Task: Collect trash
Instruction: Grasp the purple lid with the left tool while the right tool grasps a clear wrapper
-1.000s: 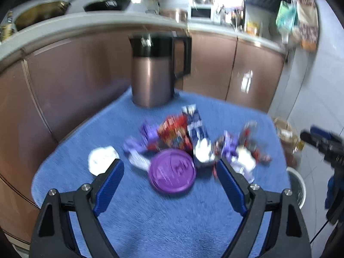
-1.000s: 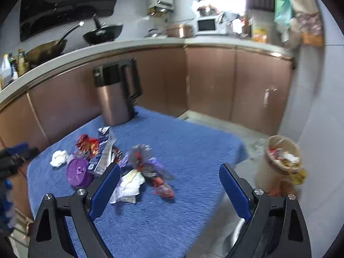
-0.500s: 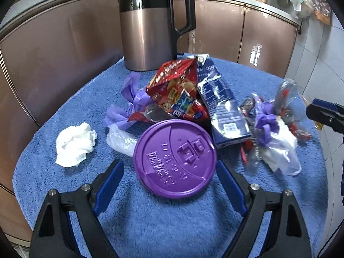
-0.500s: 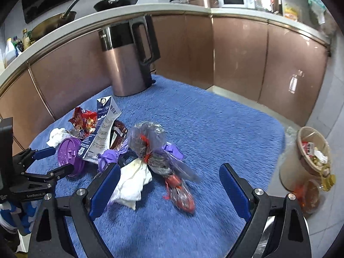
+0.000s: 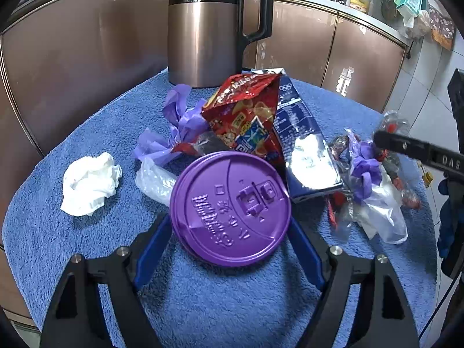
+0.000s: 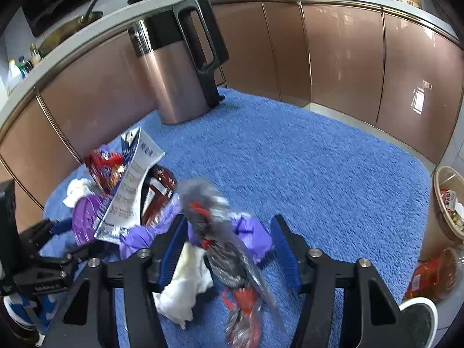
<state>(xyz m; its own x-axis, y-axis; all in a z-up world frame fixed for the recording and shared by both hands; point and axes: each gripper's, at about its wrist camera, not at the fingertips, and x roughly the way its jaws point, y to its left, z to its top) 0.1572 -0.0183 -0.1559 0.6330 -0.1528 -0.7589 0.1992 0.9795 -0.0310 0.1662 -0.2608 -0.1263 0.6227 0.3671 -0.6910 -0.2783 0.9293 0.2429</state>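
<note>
On the blue towel (image 5: 87, 261), your left gripper (image 5: 230, 237) straddles the purple lid (image 5: 230, 207), jaws closing, not gripping. At three o'clock, your right gripper (image 6: 229, 249) has been closing around a clear wrapper bundle (image 6: 220, 232), pads apart.

Left claw (image 5: 230, 235) angled down, jaws wide, closing; right claw (image 6: 229, 249) angled down, jaws narrowing

I read "Midea" on the black top band of the kettle (image 5: 203, 29). "DAS" shows on the right gripper (image 5: 417, 150) arm. The purple lid (image 5: 230, 207) carries embossed characters I cannot make out.
</note>
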